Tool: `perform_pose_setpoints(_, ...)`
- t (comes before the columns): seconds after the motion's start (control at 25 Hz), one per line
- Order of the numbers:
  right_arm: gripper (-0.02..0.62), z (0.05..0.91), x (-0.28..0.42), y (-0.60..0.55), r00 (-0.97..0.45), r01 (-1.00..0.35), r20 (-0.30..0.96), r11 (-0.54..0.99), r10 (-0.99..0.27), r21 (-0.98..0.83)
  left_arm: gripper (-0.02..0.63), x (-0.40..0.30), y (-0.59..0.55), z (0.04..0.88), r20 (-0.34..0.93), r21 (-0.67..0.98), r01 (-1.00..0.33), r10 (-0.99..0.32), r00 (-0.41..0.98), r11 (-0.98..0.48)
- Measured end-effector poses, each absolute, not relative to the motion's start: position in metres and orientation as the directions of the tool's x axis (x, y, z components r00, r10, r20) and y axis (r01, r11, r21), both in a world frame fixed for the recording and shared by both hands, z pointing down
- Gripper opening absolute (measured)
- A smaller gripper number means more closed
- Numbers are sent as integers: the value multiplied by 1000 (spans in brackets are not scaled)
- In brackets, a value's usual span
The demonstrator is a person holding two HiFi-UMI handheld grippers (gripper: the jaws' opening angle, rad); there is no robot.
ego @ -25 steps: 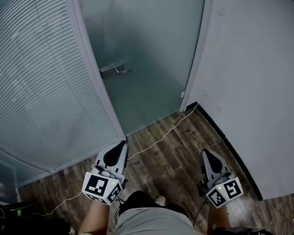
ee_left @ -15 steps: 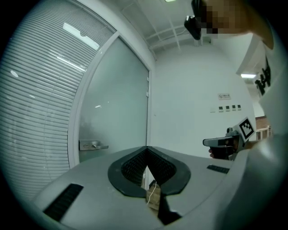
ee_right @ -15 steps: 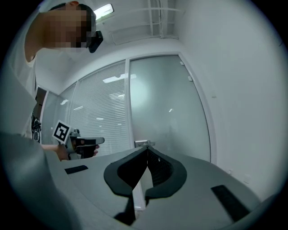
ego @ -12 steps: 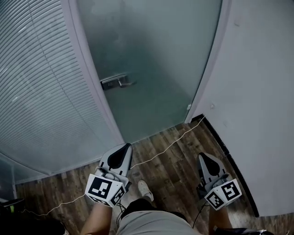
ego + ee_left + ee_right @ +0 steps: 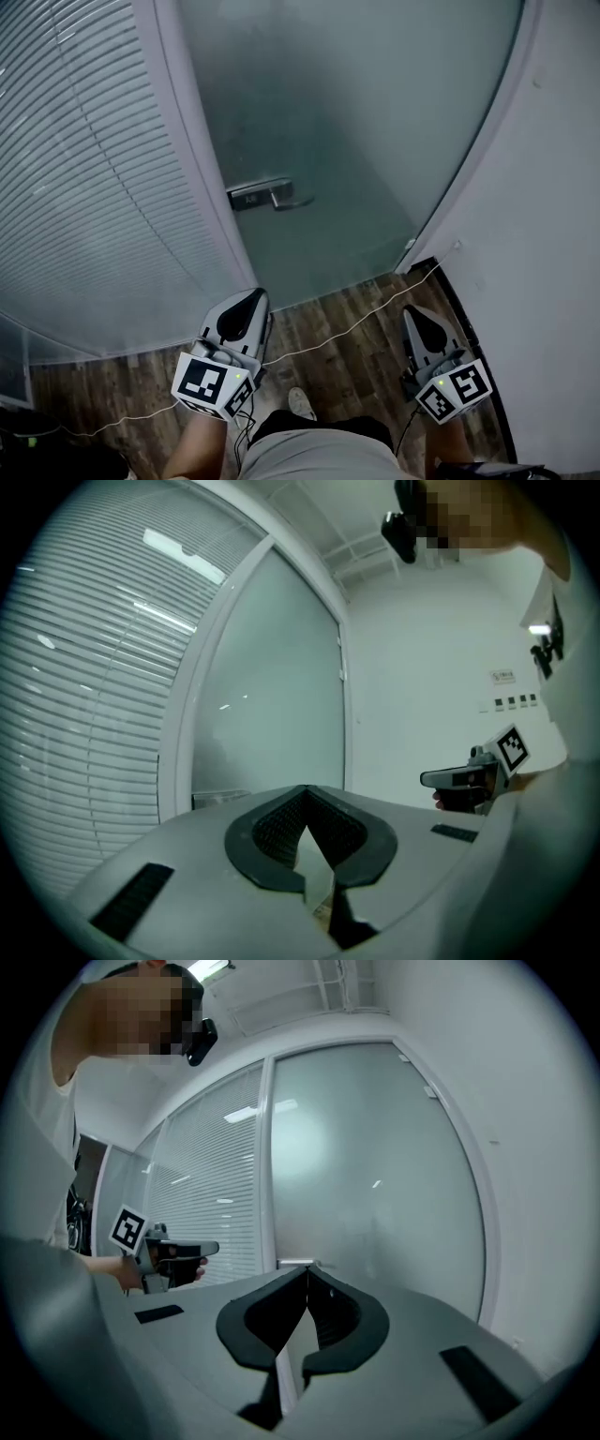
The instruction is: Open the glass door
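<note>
A frosted glass door [image 5: 347,122] stands closed in a grey frame straight ahead. Its metal lever handle [image 5: 272,196] sits on the door's left edge, about waist high. My left gripper [image 5: 252,296] is held level below the handle and short of the door, jaws shut with nothing between them. My right gripper [image 5: 412,312] hangs further right, also shut and empty, pointing at the door's lower right corner. In the right gripper view the door [image 5: 375,1166] fills the middle and the handle [image 5: 298,1264] shows just above the jaw tips. The left gripper view shows the door [image 5: 267,696] beyond its closed tips [image 5: 307,789].
A glass wall with horizontal blinds [image 5: 84,178] runs along the left. A plain white wall [image 5: 562,234] closes the right side. A thin white cable [image 5: 347,326] trails across the dark wooden floor [image 5: 347,361] in front of the door. The person's shoe [image 5: 300,403] shows between the grippers.
The person has stepped closer to the door: it and its handle now sit larger and lower right in the head view. Both grippers came forward with the body, still shut.
</note>
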State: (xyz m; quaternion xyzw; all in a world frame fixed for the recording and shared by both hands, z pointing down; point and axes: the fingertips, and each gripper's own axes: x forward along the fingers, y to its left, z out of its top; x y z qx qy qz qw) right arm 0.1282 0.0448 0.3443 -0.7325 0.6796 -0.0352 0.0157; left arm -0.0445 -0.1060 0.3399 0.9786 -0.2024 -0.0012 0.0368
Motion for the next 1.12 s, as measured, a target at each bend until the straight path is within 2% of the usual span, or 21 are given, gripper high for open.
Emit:
perform_pose_setpoints(0.56,2,342,139,-99,-158,-986,60,154,-986,-69,0,-43,-187,348,22,123,-526,-527,849,-842)
perform_pose_setpoints(1.0,5,368,212,-204,-442,-895,71,433,-894,-111,0,39,-234,354,17,93,-659,-660,751,-746)
perform_pose_setpoints(1.12,30,363,221,-215,-520,-852,91,510,-849,-117,0,52,-234,343,22,100,-704,-706,708,-703)
